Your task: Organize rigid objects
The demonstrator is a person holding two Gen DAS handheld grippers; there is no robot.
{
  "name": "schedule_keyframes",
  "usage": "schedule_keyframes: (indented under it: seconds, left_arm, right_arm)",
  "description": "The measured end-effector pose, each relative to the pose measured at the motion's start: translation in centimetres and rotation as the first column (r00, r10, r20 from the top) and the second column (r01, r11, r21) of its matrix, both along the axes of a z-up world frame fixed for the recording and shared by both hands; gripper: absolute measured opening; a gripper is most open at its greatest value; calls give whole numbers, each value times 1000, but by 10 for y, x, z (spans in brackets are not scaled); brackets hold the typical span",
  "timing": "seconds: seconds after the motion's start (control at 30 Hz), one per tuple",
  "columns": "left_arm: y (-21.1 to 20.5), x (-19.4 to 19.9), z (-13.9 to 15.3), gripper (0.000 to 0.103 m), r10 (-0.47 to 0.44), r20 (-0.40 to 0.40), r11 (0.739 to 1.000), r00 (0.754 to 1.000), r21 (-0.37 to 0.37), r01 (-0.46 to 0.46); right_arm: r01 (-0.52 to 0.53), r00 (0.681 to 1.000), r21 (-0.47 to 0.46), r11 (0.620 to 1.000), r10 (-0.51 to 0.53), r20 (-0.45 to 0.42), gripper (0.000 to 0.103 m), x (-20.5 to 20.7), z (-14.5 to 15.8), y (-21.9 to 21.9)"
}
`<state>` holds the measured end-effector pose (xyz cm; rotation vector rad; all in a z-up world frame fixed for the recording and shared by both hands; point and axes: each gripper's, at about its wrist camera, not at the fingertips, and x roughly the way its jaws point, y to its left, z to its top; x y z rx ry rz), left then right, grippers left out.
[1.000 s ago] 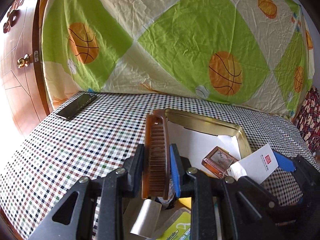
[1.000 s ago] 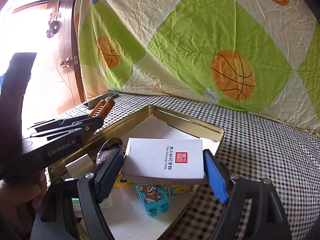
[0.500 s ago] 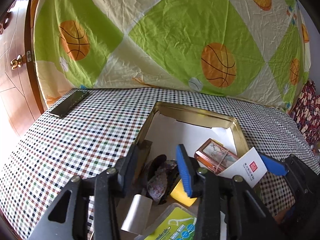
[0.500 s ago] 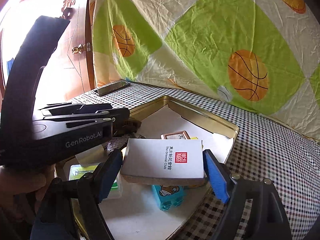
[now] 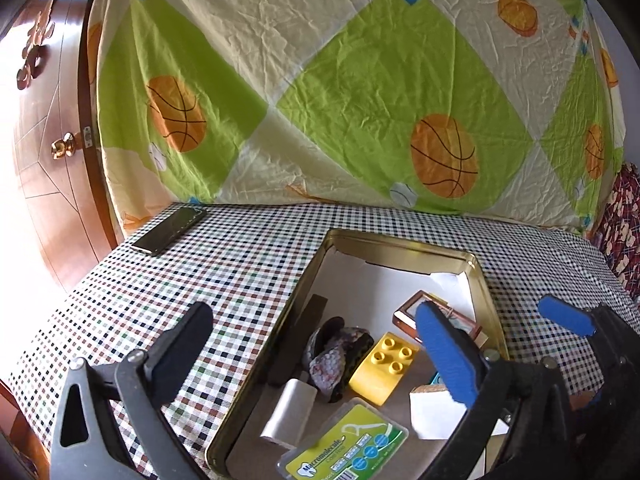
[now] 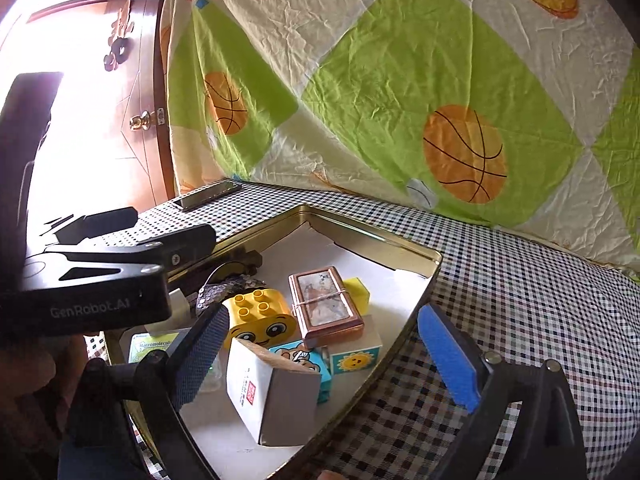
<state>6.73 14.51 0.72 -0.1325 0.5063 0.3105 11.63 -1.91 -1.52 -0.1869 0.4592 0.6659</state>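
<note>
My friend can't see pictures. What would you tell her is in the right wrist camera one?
A gold tin tray on a checkered cloth holds toy blocks, a framed picture and a tilted white box. The right gripper is opening, its pads off the box.

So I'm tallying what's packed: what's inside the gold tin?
The gold tin holds a yellow block, framed picture, white box, sun cube and comb. Whatever lies beneath them is covered.

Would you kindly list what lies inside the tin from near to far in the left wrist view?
Green-labelled case → silver packet → yellow brick → framed picture box → bare white liner.
</note>
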Motion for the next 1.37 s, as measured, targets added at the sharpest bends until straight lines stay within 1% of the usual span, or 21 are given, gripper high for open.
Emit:
schedule_keyframes:
  seconds: [0.1,0.23,0.33,0.5,0.73,0.87,1.0,1.07,1.2,1.37]
  left_arm:
    - [-5,-3,1,103,-7,-4,1000,1000,19,7]
    - [-8,-10,5,103,-3,10,1000,1000,29,3]
    - [-11,-15,10,103,-2,17,999,1000,40,1]
    - [-7,-25,16,103,21,36,999,999,37,-23]
    - [-5,-40,20,103,14,46,1000,999,20,-15]
    - [-5,-42,19,103,9,42,1000,999,11,-10]
    - [-3,-43,17,103,15,39,1000,999,8,-15]
    - [-3,-42,16,103,21,38,1000,999,20,-22]
    - [-1,-42,13,103,30,37,999,999,23,-31]
    - [-1,-42,13,103,26,42,999,999,27,-27]
  right_arm:
    - [17,1000,26,1000,-17,15,97,-1,6,-7]
    - [30,998,28,999,-31,50,98,-7,12,-10]
    - [57,996,21,998,-58,60,99,-8,15,-12]
    - [82,994,39,996,-84,65,99,-9,20,-19]
    - [78,990,89,993,-88,111,99,-28,35,-28]
    - [69,987,91,993,-81,137,99,-35,40,-25]
    - [60,987,96,994,-74,140,99,-38,40,-24]
    - [60,987,95,994,-73,141,99,-38,39,-24]
    - [55,988,95,994,-67,138,99,-38,39,-23]
    - [57,987,103,993,-71,141,99,-39,39,-25]
